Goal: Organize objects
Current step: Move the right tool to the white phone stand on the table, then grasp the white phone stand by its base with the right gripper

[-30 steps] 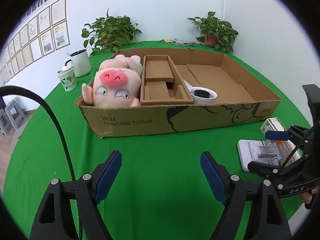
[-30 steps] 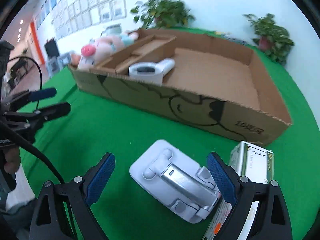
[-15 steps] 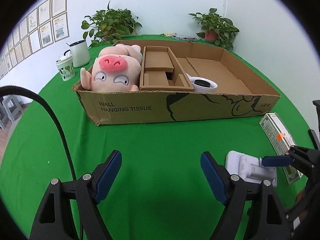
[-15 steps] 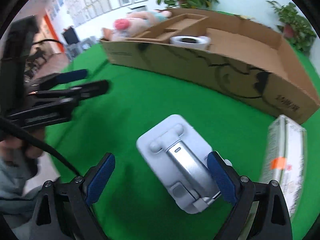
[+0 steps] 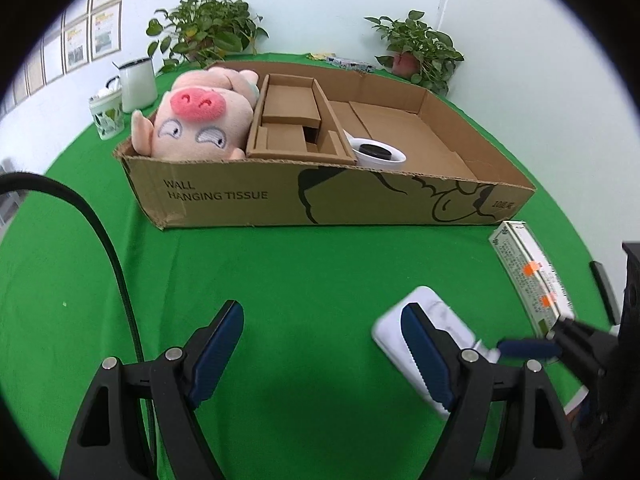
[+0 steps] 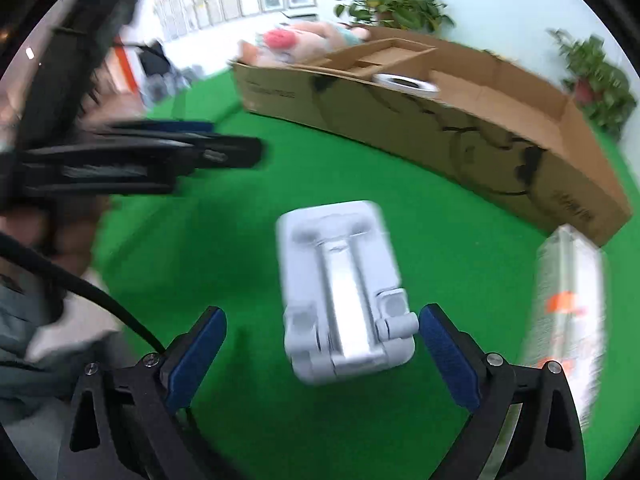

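Observation:
A white folded stand with a silver arm [image 6: 344,292] lies flat on the green cloth, its near end between the wide-apart fingers of my right gripper [image 6: 322,352], which is open and not pressing on it. In the left wrist view the same stand [image 5: 434,320] sits just behind my right-hand finger. My left gripper [image 5: 322,344] is open over bare cloth, holding nothing. A long printed packet with orange marks [image 5: 530,276] lies to the right of the stand [image 6: 568,304]. The cardboard box [image 5: 328,200] beyond holds a pink pig plush [image 5: 200,124] and a white round item [image 5: 378,154].
A cardboard insert [image 5: 296,120] divides the box; its right half is bare. A white mug [image 5: 138,82] and a patterned cup [image 5: 106,114] stand at the far left. Potted plants [image 5: 420,46] sit at the back by the wall. A black cable [image 5: 100,236] arcs on the left.
The right gripper has swung left and nearer, so the stand now lies lengthwise between its fingers. In the left view the stand and packet have slid toward the lower right.

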{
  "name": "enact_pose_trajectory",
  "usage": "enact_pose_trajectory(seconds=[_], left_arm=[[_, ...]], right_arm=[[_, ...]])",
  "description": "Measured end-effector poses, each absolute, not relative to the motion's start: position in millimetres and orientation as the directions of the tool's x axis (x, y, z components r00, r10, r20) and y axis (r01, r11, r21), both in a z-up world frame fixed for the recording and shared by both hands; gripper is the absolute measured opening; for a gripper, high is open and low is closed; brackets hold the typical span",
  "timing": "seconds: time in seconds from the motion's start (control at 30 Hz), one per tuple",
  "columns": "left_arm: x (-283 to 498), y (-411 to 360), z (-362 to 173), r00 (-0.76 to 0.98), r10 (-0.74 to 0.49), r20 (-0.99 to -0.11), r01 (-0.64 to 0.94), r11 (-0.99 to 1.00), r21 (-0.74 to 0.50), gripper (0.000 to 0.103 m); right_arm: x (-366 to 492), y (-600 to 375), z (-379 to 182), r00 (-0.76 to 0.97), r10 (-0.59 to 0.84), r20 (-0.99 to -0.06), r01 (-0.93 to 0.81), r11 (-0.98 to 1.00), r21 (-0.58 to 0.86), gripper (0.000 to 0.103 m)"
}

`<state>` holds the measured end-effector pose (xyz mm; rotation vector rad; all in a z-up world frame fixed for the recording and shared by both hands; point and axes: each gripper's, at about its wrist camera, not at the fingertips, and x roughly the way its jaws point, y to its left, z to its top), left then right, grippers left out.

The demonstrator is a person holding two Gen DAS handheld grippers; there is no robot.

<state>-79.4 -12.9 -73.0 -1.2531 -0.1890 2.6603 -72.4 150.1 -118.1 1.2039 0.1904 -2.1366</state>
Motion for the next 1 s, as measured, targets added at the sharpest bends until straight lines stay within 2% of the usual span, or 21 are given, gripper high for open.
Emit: enact_pose_trajectory(seconds=[0.07, 0.23, 0.43, 0.5, 0.57, 0.6, 0.63, 0.7, 0.83, 1.0], left_arm=[[-81, -16, -75, -0.6, 0.283, -0.748, -0.127, -0.957, -0.261, 0.081], [-87, -20, -84, -0.522, 0.41, -0.747, -0.15, -0.907, -0.393, 0.081], [-90, -15, -96, -0.444, 0.503, -0.741, -0.171, -0.86, -0.481, 0.08], [-91, -17, -99, -0.422, 0.539, -0.729, -0.165, -0.836, -0.523, 0.08], [-90, -17, -100, -0.416, 0.558, -0.718, -0.164, -0.823, -0.544, 0.08], [-89, -16, -100, -0.415, 0.564, -0.714, -0.166, -0.819, -0.55, 0.08], [-88, -16, -100, -0.413, 0.571, -0.71, -0.17, -0.814, -0.556, 0.08], [-87, -15, -101, -0.404, 0.589, -0.699, -0.175, -0.8, -0.573, 0.08], [-87, -10, -106, -0.375, 0.606, -0.701, -0.177, -0.79, -0.587, 0.073], [-88, -11, -109, -0.356, 0.62, -0.699, -0.163, -0.778, -0.607, 0.073]], right_arm=[[-66, 148, -113, -0.38, -0.489, -0.785, 0.599, -0.777, 0.194, 0.097], [-68, 147, -112, -0.483, -0.389, -0.785, 0.437, -0.883, 0.169, 0.097], [-67, 122, -125, -0.54, -0.257, -0.802, 0.405, -0.914, 0.021, 0.096], [-66, 122, -129, -0.539, -0.228, -0.811, 0.397, -0.918, -0.006, 0.091], [-64, 123, -134, -0.524, -0.208, -0.826, 0.389, -0.921, -0.015, 0.072], [-62, 124, -134, -0.523, -0.219, -0.823, 0.388, -0.922, -0.002, 0.071], [-60, 123, -133, -0.528, -0.215, -0.822, 0.384, -0.924, -0.004, 0.065], [-55, 121, -133, -0.528, -0.212, -0.822, 0.382, -0.924, -0.007, 0.065], [-49, 113, -133, -0.518, -0.205, -0.831, 0.368, -0.93, 0.0, 0.064], [-48, 112, -133, -0.498, -0.255, -0.829, 0.346, -0.935, 0.079, 0.064]])
